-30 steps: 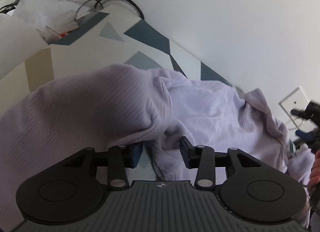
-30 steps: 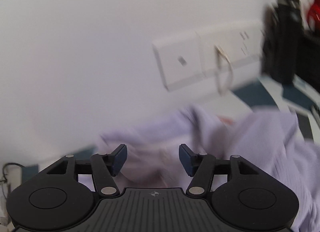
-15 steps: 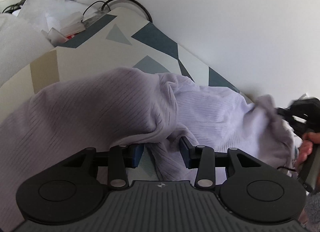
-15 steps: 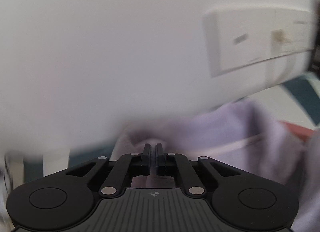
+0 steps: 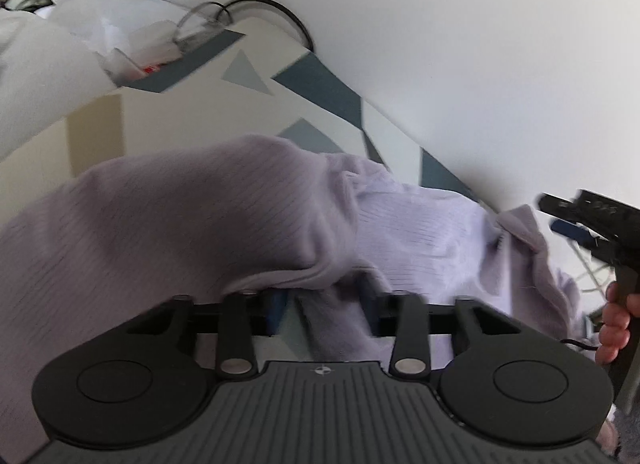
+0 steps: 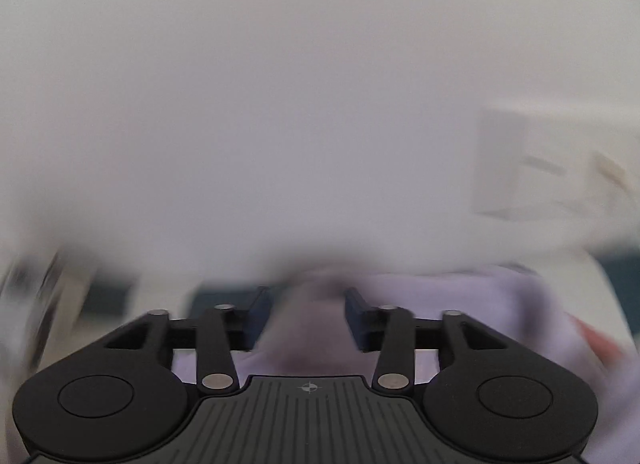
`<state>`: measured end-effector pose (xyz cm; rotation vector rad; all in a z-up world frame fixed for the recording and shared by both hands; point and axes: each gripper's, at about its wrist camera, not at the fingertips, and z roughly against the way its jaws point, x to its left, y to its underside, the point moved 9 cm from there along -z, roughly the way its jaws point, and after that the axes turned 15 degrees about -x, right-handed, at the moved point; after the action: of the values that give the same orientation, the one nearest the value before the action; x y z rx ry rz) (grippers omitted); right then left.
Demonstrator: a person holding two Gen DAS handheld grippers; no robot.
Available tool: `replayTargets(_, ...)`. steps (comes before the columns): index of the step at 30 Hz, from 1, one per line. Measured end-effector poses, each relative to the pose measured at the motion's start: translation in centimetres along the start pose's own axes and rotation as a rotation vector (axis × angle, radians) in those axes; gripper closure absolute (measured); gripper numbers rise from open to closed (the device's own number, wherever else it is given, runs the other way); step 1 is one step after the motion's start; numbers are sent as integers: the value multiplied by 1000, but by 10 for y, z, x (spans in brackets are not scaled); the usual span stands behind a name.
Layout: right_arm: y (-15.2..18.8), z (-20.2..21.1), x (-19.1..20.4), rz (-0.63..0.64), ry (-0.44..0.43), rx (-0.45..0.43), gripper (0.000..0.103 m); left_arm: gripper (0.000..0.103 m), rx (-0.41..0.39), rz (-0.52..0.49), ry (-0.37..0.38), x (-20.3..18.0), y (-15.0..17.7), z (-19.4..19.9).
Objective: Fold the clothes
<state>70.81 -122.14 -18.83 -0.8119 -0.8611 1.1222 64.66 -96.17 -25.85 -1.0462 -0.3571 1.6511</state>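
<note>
A lavender ribbed garment (image 5: 208, 224) lies crumpled over the patterned table (image 5: 180, 112), bulging high on the left. My left gripper (image 5: 324, 304) is open low over it, and a fold of the cloth runs between its fingers. In the left wrist view my right gripper (image 5: 560, 216) hangs by the garment's far right edge, with a hand (image 5: 616, 324) on its handle. The right wrist view is motion-blurred: the right gripper (image 6: 308, 316) is open, with the lavender cloth (image 6: 460, 304) under and between its fingers.
A white wall rises right behind the table. Crumpled plastic bags and papers (image 5: 120, 36) and a black cable (image 5: 272, 8) crowd the table's far left end. A white wall plate (image 6: 540, 176) shows at the right of the right wrist view.
The right gripper was open a second ago, shut half a second ago and is open again now, swinging along the wall. The left gripper stayed open and crept slightly closer to the cloth.
</note>
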Motion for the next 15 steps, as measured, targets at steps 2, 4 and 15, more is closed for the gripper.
replayTargets(2,18,-11,38,184,-73,37,59,86,-4,-1,3,4,1,2)
replayTargets(4,38,-23,60,281,-92,83,49,90,-3,-4,16,6,0,3)
replayTargets(15,51,-68,104,178,-36,109,97,98,-85,-29,-34,39,-28,1)
